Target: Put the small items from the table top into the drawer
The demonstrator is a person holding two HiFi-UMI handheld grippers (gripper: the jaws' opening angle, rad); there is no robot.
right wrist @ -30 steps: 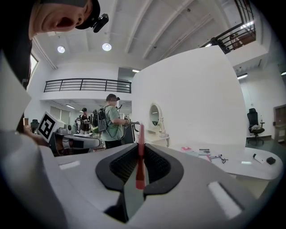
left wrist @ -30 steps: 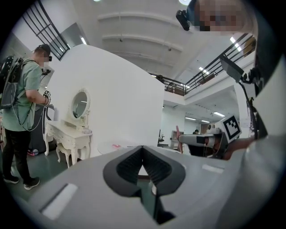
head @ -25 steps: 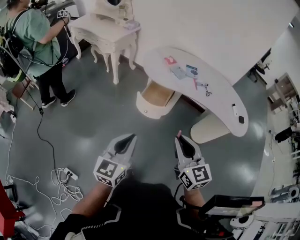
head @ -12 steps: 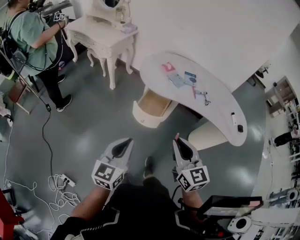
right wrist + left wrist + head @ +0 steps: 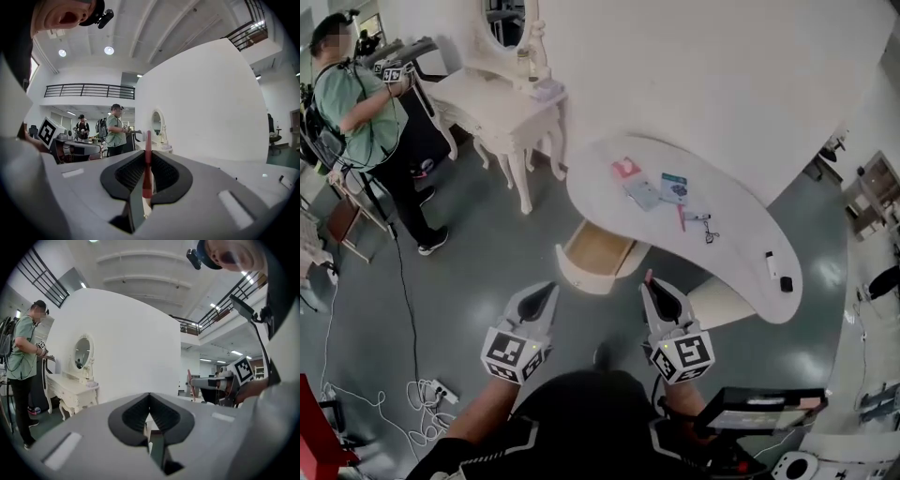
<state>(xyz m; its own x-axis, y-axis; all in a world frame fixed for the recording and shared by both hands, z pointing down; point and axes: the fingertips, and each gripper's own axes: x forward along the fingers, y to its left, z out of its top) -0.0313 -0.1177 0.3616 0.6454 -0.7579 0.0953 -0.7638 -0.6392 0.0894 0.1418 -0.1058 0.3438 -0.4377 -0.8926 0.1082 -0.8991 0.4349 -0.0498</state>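
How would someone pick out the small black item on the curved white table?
Find the curved white table beside the white wall. Go to its right end in the head view, away from the packets: beside a slender white stick lies the small black item, squat and dark.

Black top, white-trimmed sleeves (image 5: 478, 442) — grey, black-padded left tongs (image 5: 547, 287) and right tongs (image 5: 650, 279), each bearing a black-and-white marker cube (image 5: 514, 354).

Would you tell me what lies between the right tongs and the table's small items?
In the head view, only grey floor and bare white table top lie between the right tongs, shut on a red stick, and the small items.
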